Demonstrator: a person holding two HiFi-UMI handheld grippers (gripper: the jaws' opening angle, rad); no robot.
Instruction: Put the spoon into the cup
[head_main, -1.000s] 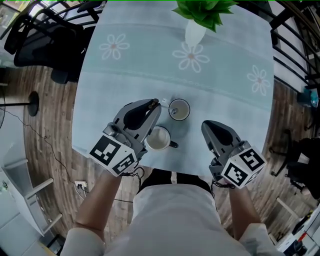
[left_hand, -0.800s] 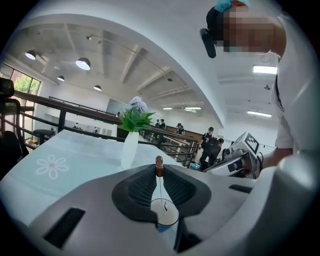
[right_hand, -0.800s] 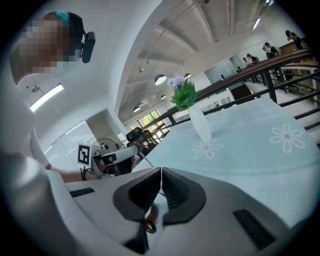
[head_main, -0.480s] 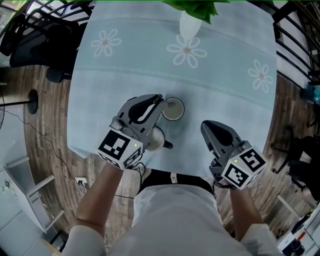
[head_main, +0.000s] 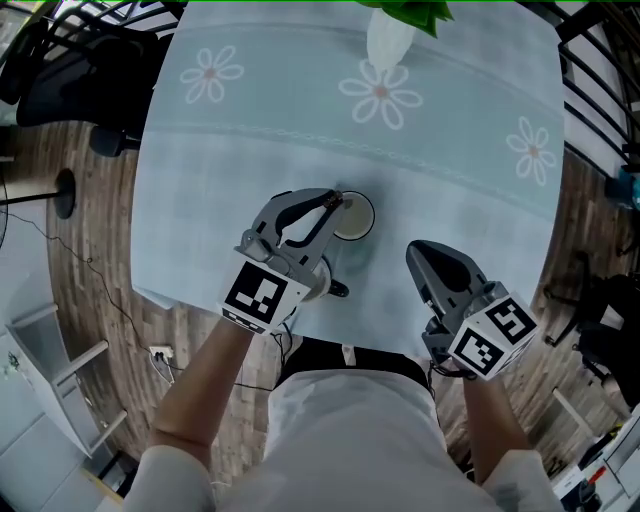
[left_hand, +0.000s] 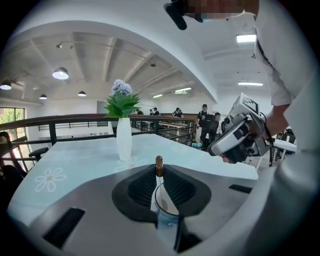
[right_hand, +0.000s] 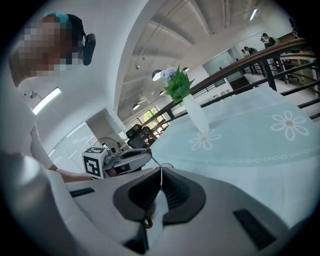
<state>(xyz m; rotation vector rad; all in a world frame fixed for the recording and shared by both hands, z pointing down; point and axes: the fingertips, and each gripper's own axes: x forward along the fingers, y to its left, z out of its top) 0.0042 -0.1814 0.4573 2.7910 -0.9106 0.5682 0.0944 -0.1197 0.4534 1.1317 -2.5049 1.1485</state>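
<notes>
My left gripper (head_main: 336, 200) is shut on a thin spoon (left_hand: 159, 162) with a brown end that stands up between the pads. Its tips hang over the left rim of a white cup (head_main: 355, 218) on the table. In the left gripper view the spoon's pale shaft runs down toward a cup's round rim (left_hand: 167, 207), seen through the gap under the jaws. My right gripper (head_main: 416, 250) hovers to the right of the cup, apart from it, jaws together with nothing held. The right gripper view shows the left gripper (right_hand: 127, 157) beside its own closed tips (right_hand: 161, 170).
A second white cup (head_main: 318, 285) with a dark handle sits mostly under the left gripper's body. A white vase (head_main: 390, 40) with green leaves stands at the table's far side. The pale flowered tablecloth (head_main: 460, 150) ends close to my body; chairs stand left, railings right.
The left gripper has sunk and rolled, carrying the spoon from left of the far cup to over its rim. It now covers more of the near cup. The right gripper barely moved.
</notes>
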